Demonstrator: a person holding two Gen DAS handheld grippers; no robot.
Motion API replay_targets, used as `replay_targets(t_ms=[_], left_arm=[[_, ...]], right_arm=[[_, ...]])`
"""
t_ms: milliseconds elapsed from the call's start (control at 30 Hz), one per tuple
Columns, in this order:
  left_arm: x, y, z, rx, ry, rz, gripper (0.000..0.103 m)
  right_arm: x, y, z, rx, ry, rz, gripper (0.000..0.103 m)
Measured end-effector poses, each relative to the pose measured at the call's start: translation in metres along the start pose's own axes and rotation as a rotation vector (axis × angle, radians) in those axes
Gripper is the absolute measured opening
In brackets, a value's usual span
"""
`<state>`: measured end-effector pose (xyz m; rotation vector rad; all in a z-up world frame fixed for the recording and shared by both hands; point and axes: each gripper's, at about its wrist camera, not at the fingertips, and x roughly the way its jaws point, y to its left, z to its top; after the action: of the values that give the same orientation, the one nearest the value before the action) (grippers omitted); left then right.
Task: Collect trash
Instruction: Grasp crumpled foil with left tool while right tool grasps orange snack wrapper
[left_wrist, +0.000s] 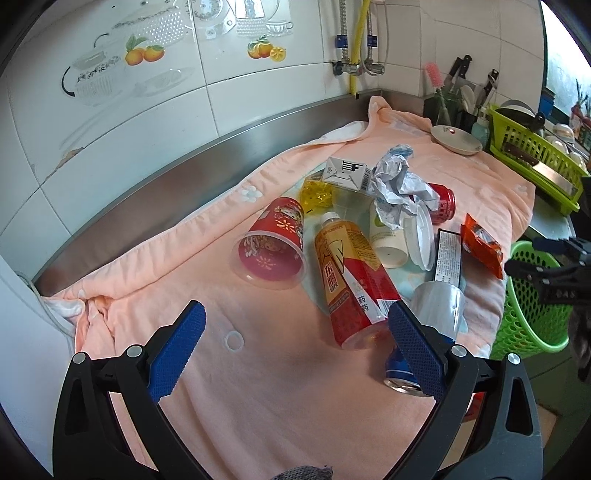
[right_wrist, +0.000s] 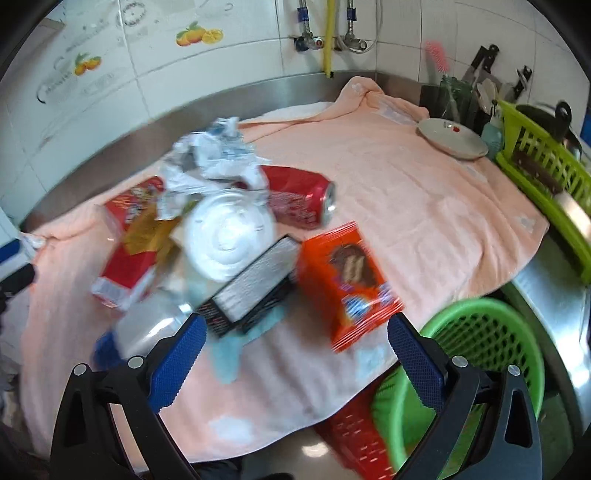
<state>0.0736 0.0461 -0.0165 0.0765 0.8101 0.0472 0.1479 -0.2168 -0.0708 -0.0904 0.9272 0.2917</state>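
Plainly the orange snack packet (right_wrist: 349, 284) is light, soft and crinkly, likely slick, so pinching one flat edge looks safest. It lies on the pink towel (right_wrist: 424, 221) over the bench, just ahead of the right claw (right_wrist: 295, 354), whose jaws stand wide apart and empty, with the green basket (right_wrist: 517, 332) just beside it. The left claw (left_wrist: 295, 339) is likewise spread, near the tea bottle (left_wrist: 351, 273).
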Motion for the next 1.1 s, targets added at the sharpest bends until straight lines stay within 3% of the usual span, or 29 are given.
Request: replay_targets(t_ms=[233, 567, 733, 1100], left_arm=[[0.009, 0.000, 0.014, 0.035, 0.001, -0.024, 0.097], [0.035, -0.020, 0.056, 0.095, -0.001, -0.149, 0.097], [0.060, -0.037, 0.083, 0.109, 0.020, -0.243, 0.091], [0.123, -0.071, 0.124, 0.121, 0.065, -0.316, 0.090]], right_arm=[[0.045, -0.027, 0.016, -0.051, 0.074, -0.016, 0.095], [0.096, -0.048, 0.027, -0.044, 0.156, -0.029, 0.090], [0.102, -0.051, 0.031, -0.028, 0.174, -0.021, 0.080], [0.092, -0.047, 0.024, 0.013, 0.162, -0.029, 0.084]])
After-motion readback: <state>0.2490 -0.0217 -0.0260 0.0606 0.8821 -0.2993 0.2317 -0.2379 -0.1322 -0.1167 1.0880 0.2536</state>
